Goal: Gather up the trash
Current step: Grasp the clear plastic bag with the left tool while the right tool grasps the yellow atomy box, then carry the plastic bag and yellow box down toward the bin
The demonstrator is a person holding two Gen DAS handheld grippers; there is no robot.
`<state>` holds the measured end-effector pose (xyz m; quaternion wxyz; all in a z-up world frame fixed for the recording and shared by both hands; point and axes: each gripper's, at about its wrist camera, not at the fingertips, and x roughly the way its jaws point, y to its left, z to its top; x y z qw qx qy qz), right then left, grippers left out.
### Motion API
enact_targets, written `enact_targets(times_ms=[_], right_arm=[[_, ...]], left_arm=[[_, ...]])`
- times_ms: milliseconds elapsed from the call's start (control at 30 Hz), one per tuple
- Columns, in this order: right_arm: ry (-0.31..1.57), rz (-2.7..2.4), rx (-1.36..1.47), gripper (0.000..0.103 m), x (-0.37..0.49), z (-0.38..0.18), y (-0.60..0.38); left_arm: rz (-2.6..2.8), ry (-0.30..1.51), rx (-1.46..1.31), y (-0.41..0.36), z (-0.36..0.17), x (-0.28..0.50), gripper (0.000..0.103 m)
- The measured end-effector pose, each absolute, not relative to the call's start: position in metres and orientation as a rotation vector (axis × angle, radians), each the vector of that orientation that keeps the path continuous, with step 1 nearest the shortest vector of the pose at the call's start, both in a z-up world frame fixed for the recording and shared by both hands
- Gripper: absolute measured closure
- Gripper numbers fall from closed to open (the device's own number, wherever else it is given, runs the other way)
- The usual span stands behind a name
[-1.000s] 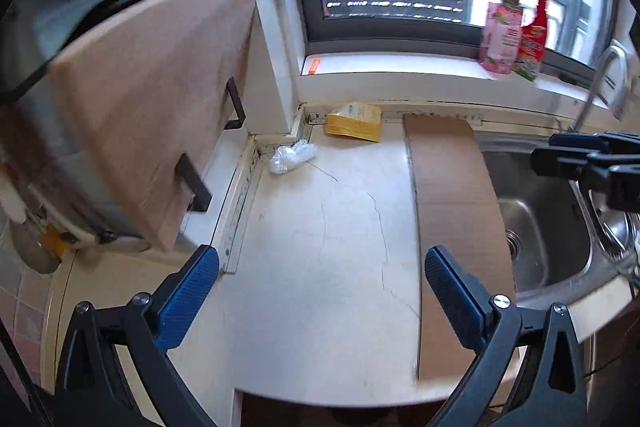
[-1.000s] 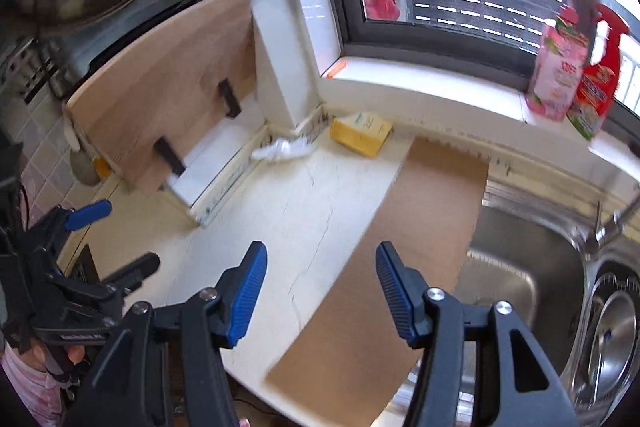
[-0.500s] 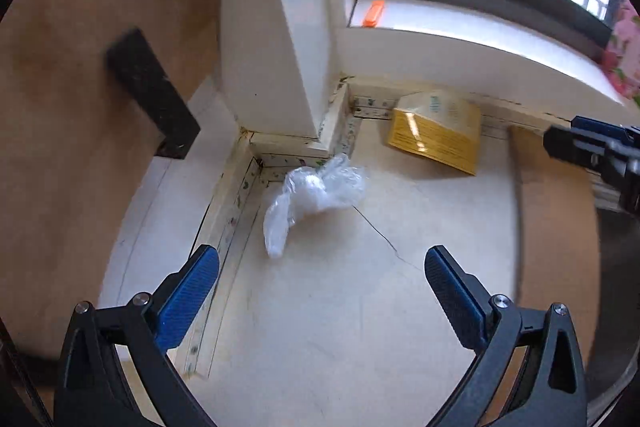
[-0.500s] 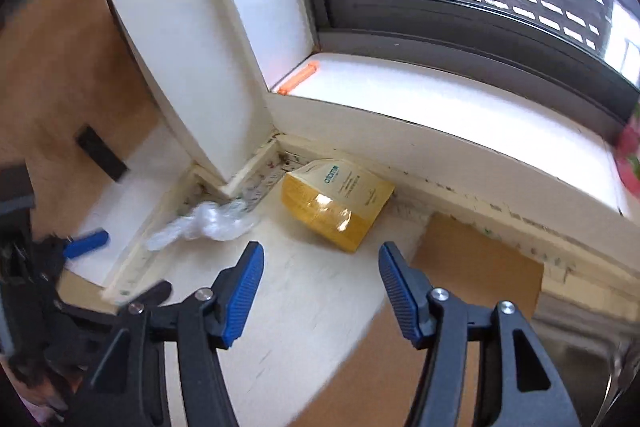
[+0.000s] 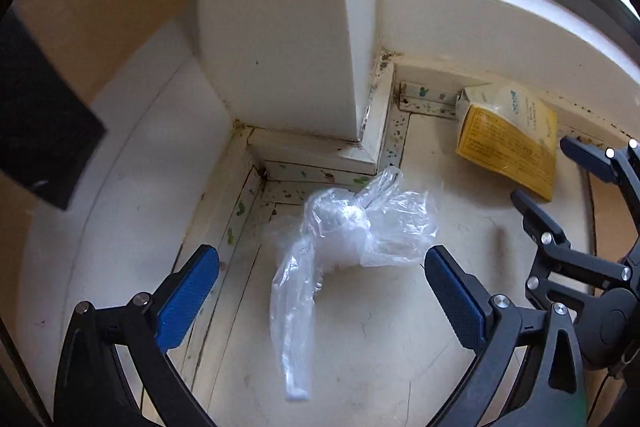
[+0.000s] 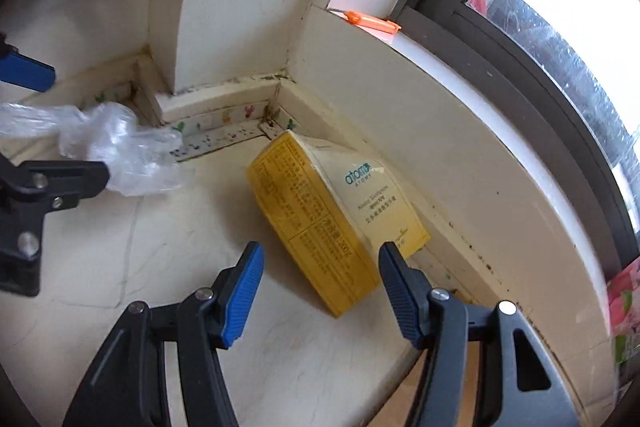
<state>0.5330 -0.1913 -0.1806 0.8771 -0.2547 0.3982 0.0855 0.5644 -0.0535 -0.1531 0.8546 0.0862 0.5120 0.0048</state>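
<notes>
A crumpled clear plastic bag (image 5: 344, 231) lies on the pale counter by the wall corner. My left gripper (image 5: 320, 291) is open right over it, its blue pads either side of the bag's lower end, not touching. A yellow and white carton (image 6: 332, 211) lies tilted against the base of the window ledge. The right gripper (image 6: 320, 275) is open, with the carton's near end between its pads and a gap on each side. The carton (image 5: 510, 143) shows in the left wrist view too, with the right gripper (image 5: 552, 179) beside it. The bag (image 6: 116, 147) appears left in the right wrist view.
A white pillar (image 5: 280, 27) stands in the corner behind the bag. An orange clip (image 6: 372, 23) lies on the window ledge (image 6: 460, 115). A wooden board with a black handle (image 5: 36, 131) leans at the left. A pink bottle (image 6: 624, 307) stands at the far right.
Both grippers have dropped and moved in toward the corner. The bag now sits between the left pads and the carton between the right pads. The sink and cardboard strip have left view.
</notes>
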Motion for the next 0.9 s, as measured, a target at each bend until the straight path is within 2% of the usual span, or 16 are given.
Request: enact_targets(times_ms=[200,300,367,400,433,467,500,533,600,667,800,900], right_arm=[[0.79,0.093,-0.647,0.043,0.552,-0.199,-0.178],[0.766,0.046,-0.656,0.043,0.558,-0.196,-0.18],[0.753,0.012,-0.637,0.045,0.562,-0.193,-0.186],[0.754,-0.001,-0.617,0.053,0.565,-0.191,-0.19],[0.762,-0.012,-0.593,0.061,0.567,-0.189,-0.195],[0.783,-0.013,-0.571,0.079,0.571,-0.189,-0.2],[0.812,-0.006,-0.548,0.088,0.574,-0.189,-0.205],[0.816,-0.008,-0.537,0.088,0.573,-0.188,-0.208],[0.809,0.003,-0.519,0.09,0.57,-0.183,-0.215],[0.813,0.016,-0.496,0.093,0.562,-0.175,-0.225],[0.833,0.062,-0.436,0.1,0.544,-0.158,-0.235],[0.874,0.104,-0.357,0.1,0.533,-0.145,-0.245]], left_arm=[[0.016,1.072,0.182,-0.058,-0.168,0.576,0.001],[0.021,1.066,0.172,-0.059,-0.175,0.58,0.005],[0.021,1.046,0.162,-0.059,-0.176,0.579,0.012],[0.02,1.042,0.159,-0.059,-0.177,0.579,0.014],[0.017,1.041,0.154,-0.059,-0.177,0.578,0.02],[0.01,1.041,0.147,-0.059,-0.178,0.576,0.033],[-0.003,1.048,0.139,-0.06,-0.179,0.575,0.041],[-0.013,1.058,0.133,-0.06,-0.181,0.575,0.051],[-0.01,1.064,0.124,-0.06,-0.183,0.573,0.057],[-0.01,1.056,0.121,-0.059,-0.183,0.569,0.069],[-0.02,1.061,0.093,-0.055,-0.175,0.56,0.076],[-0.045,1.062,0.077,-0.056,-0.171,0.54,0.078]])
